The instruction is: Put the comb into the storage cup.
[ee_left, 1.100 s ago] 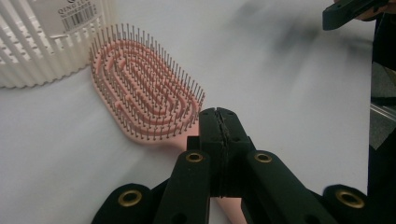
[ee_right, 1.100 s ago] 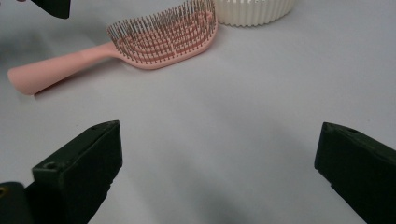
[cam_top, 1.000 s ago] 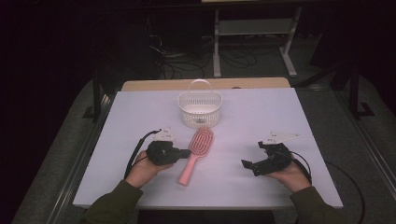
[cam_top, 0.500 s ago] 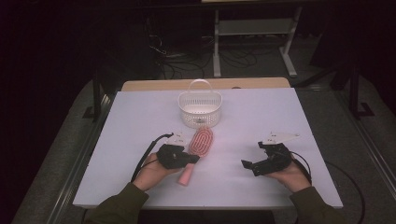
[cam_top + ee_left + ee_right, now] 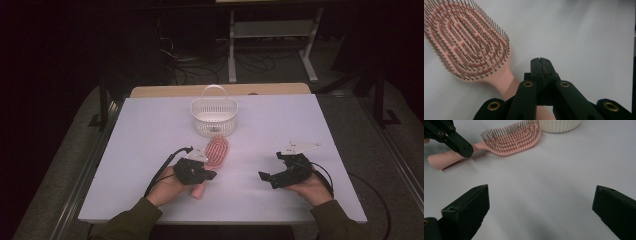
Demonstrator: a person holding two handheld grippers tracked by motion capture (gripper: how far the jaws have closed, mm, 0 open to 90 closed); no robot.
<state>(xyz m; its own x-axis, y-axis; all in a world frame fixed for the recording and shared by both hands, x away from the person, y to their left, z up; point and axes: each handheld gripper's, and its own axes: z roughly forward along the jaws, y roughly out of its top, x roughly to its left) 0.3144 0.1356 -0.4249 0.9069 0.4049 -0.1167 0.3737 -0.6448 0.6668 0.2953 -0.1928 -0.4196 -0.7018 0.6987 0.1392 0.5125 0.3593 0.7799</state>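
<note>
A pink paddle hairbrush (image 5: 217,150) lies bristles up on the white table (image 5: 150,130), its head toward a white basket (image 5: 214,117). My left gripper (image 5: 212,175) is shut, jaws pressed together with nothing between them, and it hovers right over the brush's handle. In the left gripper view the shut left gripper (image 5: 541,61) points past the brush (image 5: 466,42), and the handle runs under it. My right gripper (image 5: 267,177) rests open on the table to the right, pointing toward the brush (image 5: 511,137). Nothing lies between the jaws of my right gripper (image 5: 541,202).
The basket (image 5: 560,125) with its raised handle stands just behind the brush head, mid-table. A wooden strip (image 5: 280,89) borders the table's far edge. Beyond it are a metal stand and cables on a dark floor.
My left hand has slid to the right and a little down, from beside the brush handle to over it. The right hand has kept still.
</note>
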